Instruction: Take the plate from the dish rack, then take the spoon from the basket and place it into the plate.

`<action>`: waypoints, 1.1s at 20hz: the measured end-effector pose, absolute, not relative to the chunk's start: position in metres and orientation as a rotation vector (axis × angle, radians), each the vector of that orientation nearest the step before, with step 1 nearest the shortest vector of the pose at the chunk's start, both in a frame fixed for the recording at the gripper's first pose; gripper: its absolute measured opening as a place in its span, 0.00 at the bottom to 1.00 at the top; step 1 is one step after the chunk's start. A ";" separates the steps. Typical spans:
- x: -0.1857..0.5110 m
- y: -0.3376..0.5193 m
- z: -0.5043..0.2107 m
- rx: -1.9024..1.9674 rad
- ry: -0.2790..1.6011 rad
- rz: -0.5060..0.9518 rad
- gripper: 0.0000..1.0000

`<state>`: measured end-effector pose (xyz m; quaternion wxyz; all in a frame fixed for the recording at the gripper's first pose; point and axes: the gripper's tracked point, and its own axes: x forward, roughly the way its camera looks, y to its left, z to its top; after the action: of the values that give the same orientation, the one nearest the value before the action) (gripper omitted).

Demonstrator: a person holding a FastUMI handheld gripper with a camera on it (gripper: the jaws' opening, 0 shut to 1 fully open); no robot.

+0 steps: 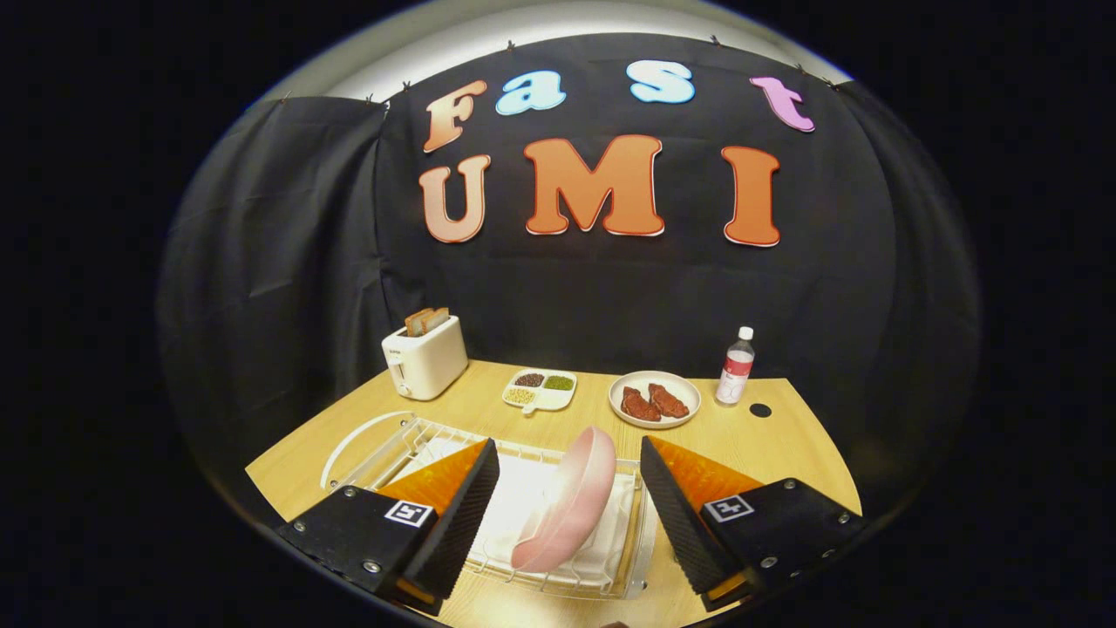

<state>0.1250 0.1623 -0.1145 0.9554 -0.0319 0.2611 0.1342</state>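
Standing on its edge in the lower middle of the frame, a pink plate leans in a white wire dish rack that holds a white cloth under it. The gripper hangs above the rack with its two fingers spread wide apart, one on each side of the plate, and neither finger touches it: the claw is released and grasps nothing. The plate sits between the fingers, tilted with its top rim toward the right finger.

The rack rests on a light wooden table. Beyond the fingers, in the middle of the frame, a white divided dish holds three small heaps of dark, green and pale grains. Just right of it a round white plate carries two pieces of reddish-brown meat. Further right stands a clear bottle with a white cap, and a small dark hole in the tabletop lies near its base. At the left back of the table a white toaster stands with toast sticking out of its top.
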 end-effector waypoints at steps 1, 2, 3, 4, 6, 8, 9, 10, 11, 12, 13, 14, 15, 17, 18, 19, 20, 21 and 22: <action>0.130 0.161 -0.124 -0.084 0.566 0.264 0.97; 0.134 0.162 -0.134 -0.092 0.602 0.260 0.96; 0.138 0.164 -0.141 -0.086 0.635 0.261 0.96; 0.142 0.166 -0.147 -0.084 0.663 0.263 0.95; 0.145 0.163 -0.166 -0.117 0.746 0.254 0.92; 0.147 0.163 -0.182 -0.132 0.818 0.250 0.91; 0.146 0.170 -0.190 -0.112 0.853 0.269 0.90; 0.144 0.171 -0.196 -0.094 0.882 0.260 0.87; 0.145 0.172 -0.204 -0.084 0.909 0.256 0.85; 0.145 0.172 -0.209 -0.084 0.930 0.247 0.79; 0.146 0.171 -0.216 -0.095 0.945 0.233 0.76; 0.148 0.170 -0.223 -0.108 0.963 0.221 0.70; 0.149 0.169 -0.228 -0.119 0.981 0.210 0.67; 0.150 0.167 -0.236 -0.122 1.025 0.181 0.55; 0.150 0.165 -0.238 -0.116 1.045 0.164 0.49; 0.150 0.168 -0.238 -0.108 1.058 0.166 0.47; 0.151 0.166 -0.236 -0.101 1.060 0.163 0.44; 0.155 0.165 -0.231 -0.092 1.056 0.156 0.44; 0.160 0.163 -0.223 -0.083 1.036 0.142 0.42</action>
<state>0.1601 0.1634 -0.2228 0.8655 -0.0398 0.4947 0.0676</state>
